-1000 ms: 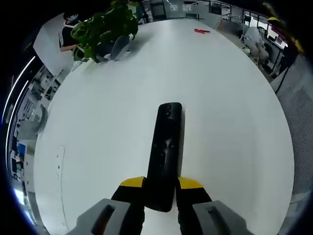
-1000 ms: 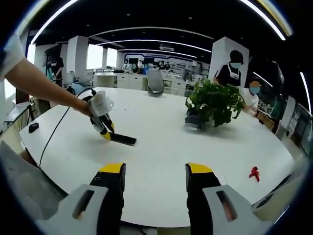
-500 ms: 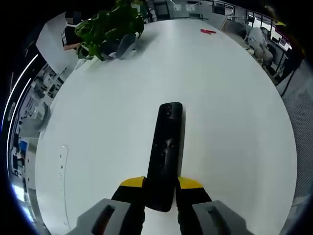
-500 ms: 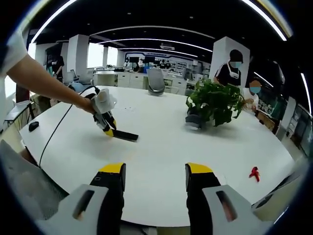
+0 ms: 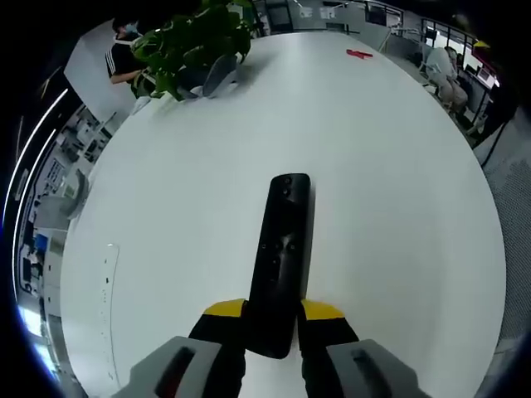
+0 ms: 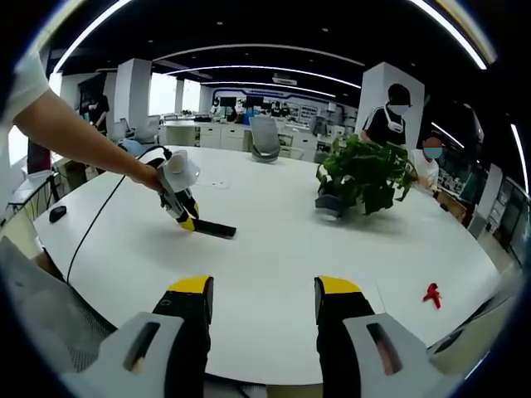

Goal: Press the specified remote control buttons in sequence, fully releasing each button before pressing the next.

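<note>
Left gripper view: left tool (image 5: 274, 313) pinches the remote (image 5: 282, 259); right tool (image 6: 264, 292) hovers spread.

the remote (image 5: 280, 261) had its near end hidden between the left gripper (image 5: 274, 313) jaws, its button markings too small to read; the small red object (image 6: 431, 293) was too tiny to tell.

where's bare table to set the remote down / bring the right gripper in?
Bare white table lies between the right gripper and the remote held in the left gripper, and on towards the small red object. Ahead of the remote's tip is bare too. The one crowded spot is the potted plant at the far side.
</note>
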Demonstrator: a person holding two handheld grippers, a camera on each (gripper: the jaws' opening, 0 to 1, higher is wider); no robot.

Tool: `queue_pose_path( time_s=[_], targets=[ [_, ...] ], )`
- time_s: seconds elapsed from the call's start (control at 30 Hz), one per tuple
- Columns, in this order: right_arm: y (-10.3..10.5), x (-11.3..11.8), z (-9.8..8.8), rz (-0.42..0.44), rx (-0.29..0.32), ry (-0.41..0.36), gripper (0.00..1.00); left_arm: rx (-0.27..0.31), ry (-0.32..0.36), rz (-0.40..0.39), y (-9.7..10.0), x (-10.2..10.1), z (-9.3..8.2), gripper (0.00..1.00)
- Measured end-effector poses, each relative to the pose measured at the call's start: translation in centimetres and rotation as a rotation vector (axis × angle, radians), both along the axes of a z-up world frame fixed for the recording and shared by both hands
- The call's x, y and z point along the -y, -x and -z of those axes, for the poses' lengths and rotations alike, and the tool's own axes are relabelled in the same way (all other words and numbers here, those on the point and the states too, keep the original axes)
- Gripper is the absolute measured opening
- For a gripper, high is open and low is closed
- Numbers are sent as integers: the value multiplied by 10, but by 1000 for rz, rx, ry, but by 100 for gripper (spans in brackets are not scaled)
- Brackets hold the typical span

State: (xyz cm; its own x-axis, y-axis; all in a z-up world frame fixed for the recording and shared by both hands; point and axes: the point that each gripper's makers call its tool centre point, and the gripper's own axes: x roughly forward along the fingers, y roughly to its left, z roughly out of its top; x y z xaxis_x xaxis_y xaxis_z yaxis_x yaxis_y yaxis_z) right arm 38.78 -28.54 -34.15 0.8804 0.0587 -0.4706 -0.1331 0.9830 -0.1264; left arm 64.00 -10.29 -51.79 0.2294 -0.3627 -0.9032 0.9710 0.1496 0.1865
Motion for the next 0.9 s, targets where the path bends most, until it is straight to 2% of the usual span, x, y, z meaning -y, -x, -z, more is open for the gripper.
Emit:
queue_pose_path(
  time_s=[0.07, 0.3, 0.37, 0.5, 0.6, 0.73, 0.8, 0.9],
  targets=[
    [0, 0, -1, 0, 7, -5, 51, 20, 5, -37, -3, -2, -2, 28],
    [0, -1, -3, -3, 17, -12, 51, 26, 18, -82, 0, -6, -3, 30],
    [0, -2, -4, -4, 25, -18, 52, 32, 26, -134, -3, -11, -4, 35],
    [0, -2, -4, -5, 20, -23, 53, 26, 10, -141, 4, -22, -6, 43],
    [-1, -3, -5, -8, 27, -26, 54, -23, 48, -197, 15, -29, -5, 51],
    [-1, -4, -6, -7, 27, -43, 56, -37, 154, -260, 30, -35, -9, 63],
    [-1, -3, -8, -3, 36, -63, 57, -25, 167, -281, 37, -45, -8, 70],
    [-1, -3, -10, 2, 46, -87, 59, -32, 204, -350, 49, -57, -14, 71]
  ],
)
